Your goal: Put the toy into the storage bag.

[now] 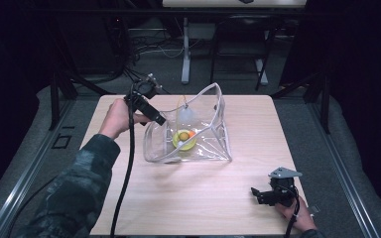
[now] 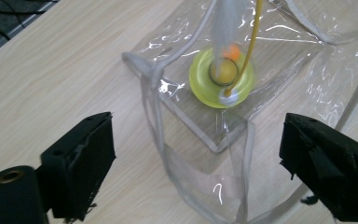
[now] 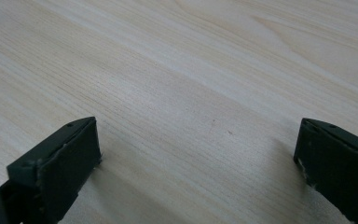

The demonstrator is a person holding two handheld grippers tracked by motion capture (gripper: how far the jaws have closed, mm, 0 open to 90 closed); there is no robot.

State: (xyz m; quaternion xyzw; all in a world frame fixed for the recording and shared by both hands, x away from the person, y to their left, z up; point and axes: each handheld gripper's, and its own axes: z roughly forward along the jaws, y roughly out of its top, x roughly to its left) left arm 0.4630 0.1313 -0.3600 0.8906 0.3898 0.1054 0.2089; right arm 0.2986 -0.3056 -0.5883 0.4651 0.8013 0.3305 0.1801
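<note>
Clear plastic bag at frame centre on the table, long axis left-right, mouth opening toward upper left. Yellow-green ring toy lies inside. Left gripper at the bag's left rim, jaws spread wide, gripping nothing. Right gripper lower right, jaws spread, empty.

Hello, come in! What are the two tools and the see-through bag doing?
Left tool open, over clear bag rim. Right tool open above bare table. Yellow disc inside bag.

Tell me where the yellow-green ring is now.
In the high view, the yellow-green ring lies inside the clear plastic bag at mid-table, near the left gripper.
</note>
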